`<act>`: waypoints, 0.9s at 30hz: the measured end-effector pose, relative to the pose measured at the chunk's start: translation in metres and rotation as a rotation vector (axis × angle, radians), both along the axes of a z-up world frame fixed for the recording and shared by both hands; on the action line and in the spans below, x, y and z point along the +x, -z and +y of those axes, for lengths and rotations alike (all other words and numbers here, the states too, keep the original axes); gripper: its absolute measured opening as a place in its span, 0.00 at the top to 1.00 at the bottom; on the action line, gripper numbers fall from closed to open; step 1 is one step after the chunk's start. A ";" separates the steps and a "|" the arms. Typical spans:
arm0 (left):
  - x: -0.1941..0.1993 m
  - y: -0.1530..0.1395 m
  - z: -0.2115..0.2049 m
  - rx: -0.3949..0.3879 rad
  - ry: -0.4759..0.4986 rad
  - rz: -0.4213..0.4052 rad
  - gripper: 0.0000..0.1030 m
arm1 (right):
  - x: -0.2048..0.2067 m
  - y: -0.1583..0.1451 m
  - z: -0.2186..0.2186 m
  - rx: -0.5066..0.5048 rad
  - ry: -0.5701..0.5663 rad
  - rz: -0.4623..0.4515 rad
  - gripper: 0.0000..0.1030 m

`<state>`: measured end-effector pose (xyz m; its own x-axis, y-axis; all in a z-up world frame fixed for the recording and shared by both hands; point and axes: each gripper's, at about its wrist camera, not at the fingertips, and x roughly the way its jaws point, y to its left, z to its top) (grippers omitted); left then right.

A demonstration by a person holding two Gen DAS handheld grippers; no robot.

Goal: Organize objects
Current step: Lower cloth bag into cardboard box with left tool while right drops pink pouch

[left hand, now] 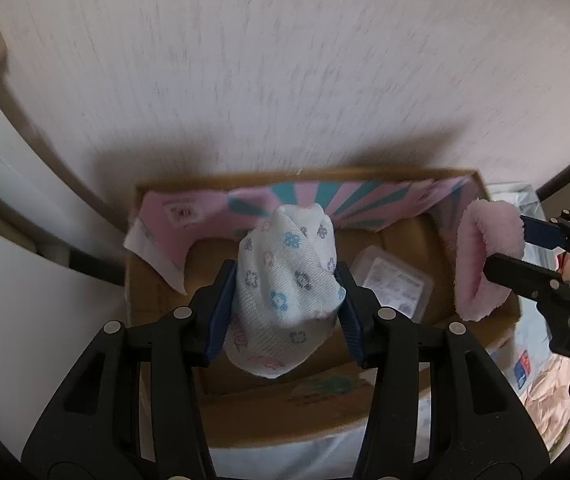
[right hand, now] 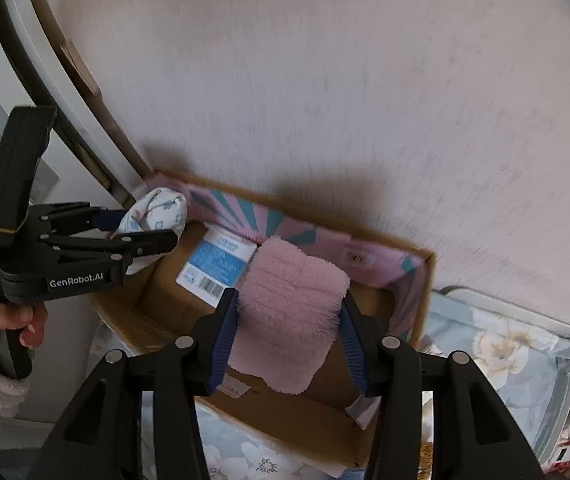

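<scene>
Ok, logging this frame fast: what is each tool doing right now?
Left tool: closed on the white patterned cloth.
Right tool: closed on the pink fuzzy cloth.

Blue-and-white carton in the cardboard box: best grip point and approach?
Judgement: take the blue-and-white carton across its barcode end, coming from above. It lies flat on the floor of the cardboard box, that end faces open floor, while its far end sits against the pink liner. Both grippers are loaded now.

Count, relative to cardboard box (right hand: 421, 300): one patterned white cloth (left hand: 285, 284) and one pink fluffy cloth (right hand: 291, 316) above it; one labelled packet (right hand: 217, 262) inside.
</scene>
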<state>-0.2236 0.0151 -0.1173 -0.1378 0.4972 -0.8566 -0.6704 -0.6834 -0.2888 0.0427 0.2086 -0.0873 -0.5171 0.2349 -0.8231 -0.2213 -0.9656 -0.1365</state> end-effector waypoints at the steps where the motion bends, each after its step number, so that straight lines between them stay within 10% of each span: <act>1: -0.001 0.007 0.000 -0.013 0.009 -0.010 0.57 | -0.001 0.006 0.000 -0.003 -0.001 -0.015 0.56; 10: -0.001 0.047 -0.006 -0.081 0.060 -0.052 0.57 | 0.003 0.042 -0.003 -0.024 -0.014 -0.088 0.56; 24: -0.001 0.030 0.006 -0.101 0.101 0.046 0.56 | -0.010 0.030 -0.012 -0.055 -0.034 -0.076 0.55; 26: -0.002 0.026 0.007 -0.113 0.087 0.080 0.51 | -0.010 0.029 -0.014 -0.059 -0.036 -0.082 0.42; 27: -0.003 0.025 0.008 -0.116 0.087 0.078 0.28 | -0.010 0.029 -0.015 -0.059 -0.034 -0.080 0.21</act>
